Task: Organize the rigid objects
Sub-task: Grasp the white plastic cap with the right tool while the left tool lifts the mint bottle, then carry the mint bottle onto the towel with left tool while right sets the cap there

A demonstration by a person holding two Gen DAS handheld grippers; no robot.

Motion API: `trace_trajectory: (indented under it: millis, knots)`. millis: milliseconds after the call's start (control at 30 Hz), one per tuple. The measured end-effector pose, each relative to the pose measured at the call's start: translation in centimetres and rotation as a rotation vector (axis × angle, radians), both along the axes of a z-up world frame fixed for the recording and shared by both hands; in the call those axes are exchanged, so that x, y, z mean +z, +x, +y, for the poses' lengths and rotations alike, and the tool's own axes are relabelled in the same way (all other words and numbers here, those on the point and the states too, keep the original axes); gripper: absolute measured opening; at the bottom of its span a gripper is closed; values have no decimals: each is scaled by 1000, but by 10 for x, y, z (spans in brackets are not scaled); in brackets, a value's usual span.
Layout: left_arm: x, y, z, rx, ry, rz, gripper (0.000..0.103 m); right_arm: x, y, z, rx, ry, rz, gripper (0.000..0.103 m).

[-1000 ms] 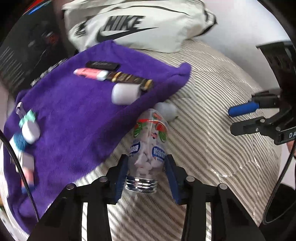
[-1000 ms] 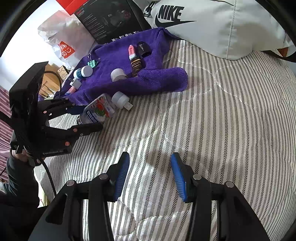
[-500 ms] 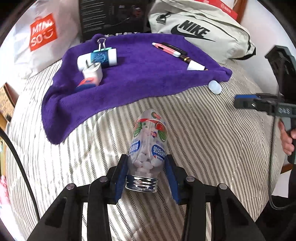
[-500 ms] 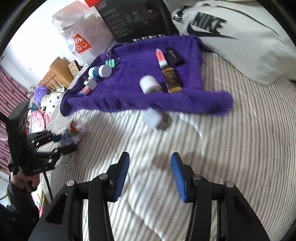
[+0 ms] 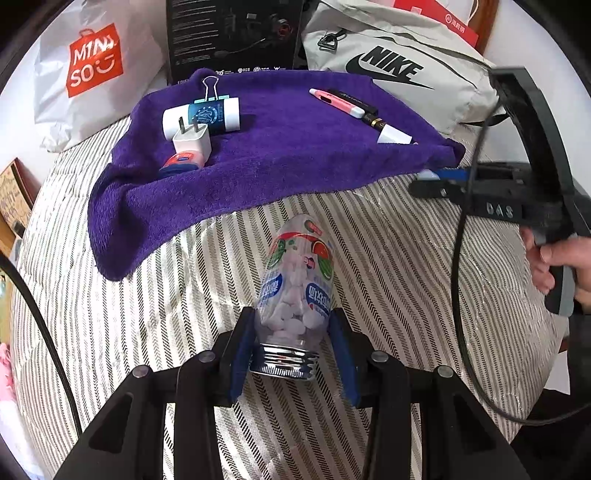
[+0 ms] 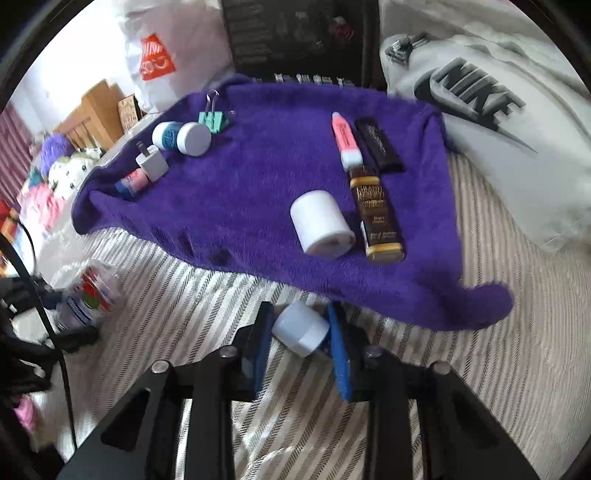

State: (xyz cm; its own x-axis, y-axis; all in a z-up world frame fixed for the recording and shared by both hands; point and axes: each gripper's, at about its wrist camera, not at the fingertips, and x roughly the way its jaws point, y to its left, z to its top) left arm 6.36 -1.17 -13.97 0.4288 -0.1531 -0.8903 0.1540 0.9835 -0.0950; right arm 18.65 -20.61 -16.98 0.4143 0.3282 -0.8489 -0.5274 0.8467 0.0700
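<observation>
Two grippers work over the striped bedspread (image 5: 388, 266). Blue pads of the left gripper (image 5: 293, 347) clamp a clear plastic bottle of white candies (image 5: 297, 291) near its silver threaded neck (base pointing away). Jaws of the right gripper (image 6: 301, 332) are closing around a small white cap (image 6: 301, 326), just beside the purple towel (image 6: 258, 184).

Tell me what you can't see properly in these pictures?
- Small white plastic cap, right wrist view: its far end sits behind the blue pad of the closing right gripper.
- Clear candy bottle, same view: blurred, label unreadable.
- Black box, left wrist view: top cut off, print too small.
- Blue-and-pink item: half hidden by the white charger plug.
</observation>
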Motion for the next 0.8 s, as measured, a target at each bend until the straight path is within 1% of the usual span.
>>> trace_trajectory:
  millis: [133,233,300,367,433,500,567,667,800]
  knots:
    - [0,-3,1,7,6,5,39,2,-9,-7,11,20,38,29]
    - [-1,-1,-5,4,47,-1,39,2,-12,-7,15,15,37,30]
    - [-2,0,-12,-2,91,-10,39,1,-14,-3,23,-10,25,30]
    - [-3,-1,-15,-7,114,-18,40,-1,-19,3,46,-56,-9,30]
    - [-3,0,-12,5,97,-13,39,-1,-23,4,52,-72,-27,29]
    - [-2,1,-8,12,70,-2,39,-1,-24,1,50,-60,-13,29]
    - [0,2,-4,25,43,6,39,1,-23,-6,43,-26,24,29]
    - [6,-1,3,39,9,-6,39,7,-24,-20,29,53,65,29]
    - [10,-1,11,52,-31,-10,39,10,-27,-30,17,75,80,29]
